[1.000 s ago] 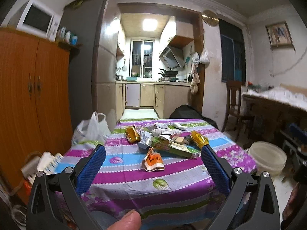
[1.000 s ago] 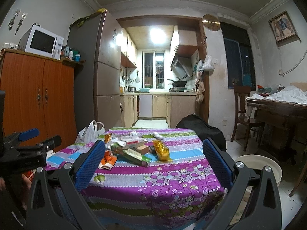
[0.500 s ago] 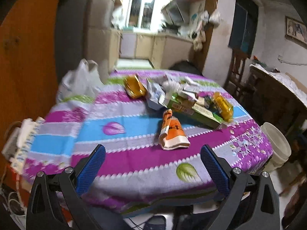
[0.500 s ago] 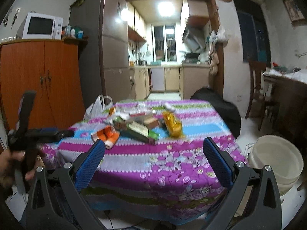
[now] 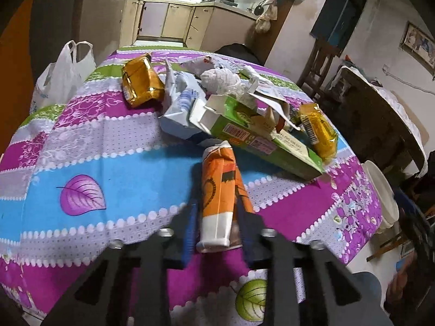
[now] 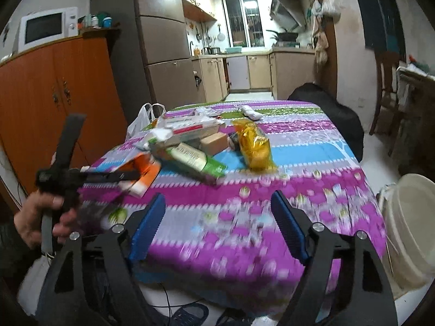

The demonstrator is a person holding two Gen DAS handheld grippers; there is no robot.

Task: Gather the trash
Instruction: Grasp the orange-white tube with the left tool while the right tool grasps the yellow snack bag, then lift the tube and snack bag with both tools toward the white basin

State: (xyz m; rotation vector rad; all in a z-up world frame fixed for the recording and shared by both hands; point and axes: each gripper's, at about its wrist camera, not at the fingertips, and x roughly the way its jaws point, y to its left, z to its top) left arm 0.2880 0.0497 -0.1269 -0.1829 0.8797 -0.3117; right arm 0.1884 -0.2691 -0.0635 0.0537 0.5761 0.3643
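Closing left gripper [image 5: 216,217] jaws on orange carton [image 5: 221,190] | right gripper [image 6: 217,224] jaws closing, empty | next, likely: lift carton off table [image 5: 108,146] toward bucket [image 6: 410,228]

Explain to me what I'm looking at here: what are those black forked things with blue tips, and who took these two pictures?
No robot here: a person carries a two-fingered clamp in each hand, each with a wide-angle camera looking along its fingers. One picture comes from the left hand-held gripper, whose jaws are closing around a crumpled orange-and-white paper wrapper. The other comes from the right hand-held gripper, whose jaws are also closing, with nothing between them; at its left edge you see the person's hand holding the other tool. On the purple, blue and white striped tablecloth lie a flattened green cardboard box, two yellow foil packets and white crumpled paper.
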